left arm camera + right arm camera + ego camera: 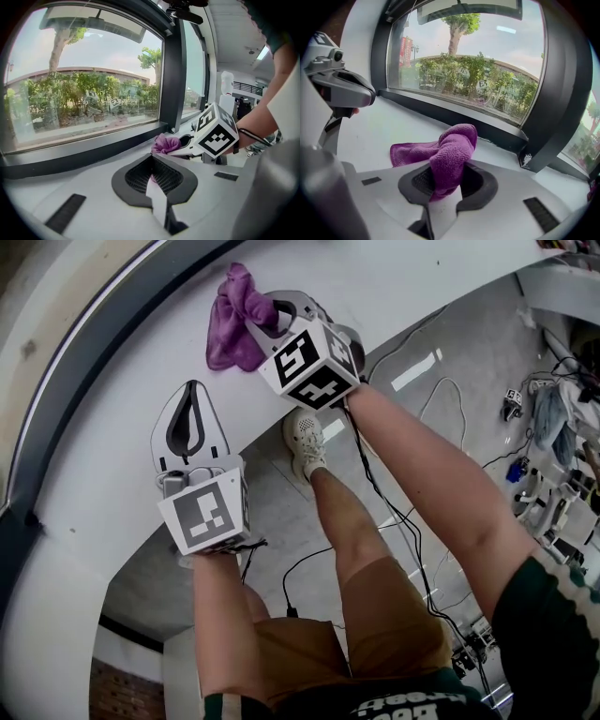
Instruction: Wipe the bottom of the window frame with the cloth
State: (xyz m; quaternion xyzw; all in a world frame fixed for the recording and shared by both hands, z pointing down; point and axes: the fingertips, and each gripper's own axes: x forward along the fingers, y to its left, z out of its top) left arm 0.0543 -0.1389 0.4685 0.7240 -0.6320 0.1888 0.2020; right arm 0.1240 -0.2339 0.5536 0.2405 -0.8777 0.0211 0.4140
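Where the big window [464,70] looks out on trees and hedges, we see its dark window frame [454,115] running along the bottom of the glass, with an upright post at one side. Below that rail lies a broad white sill [379,131], and both of our tools are held over it.

We hold the right gripper [446,180] nearer the glass. Its jaws are clamped on a raised fold of the purple cloth [454,145]. One end of the cloth trails flat on the sill toward our left, and the bunched part stands up between the pads. The cloth sits on the sill close to the bottom rail, but we cannot tell whether it touches the rail.

We hold the left gripper [151,159] lower on the sill, well apart from the cloth. Its jaws are closed tip to tip and grip nothing. From its own view we see the right gripper's marker cube [218,133] ahead, with the cloth bunched just beyond it near the foot of the post.

From the head view, the cloth [230,329] lies at the tip of the right gripper [267,320], and the left gripper [192,390] points the same way beside it.
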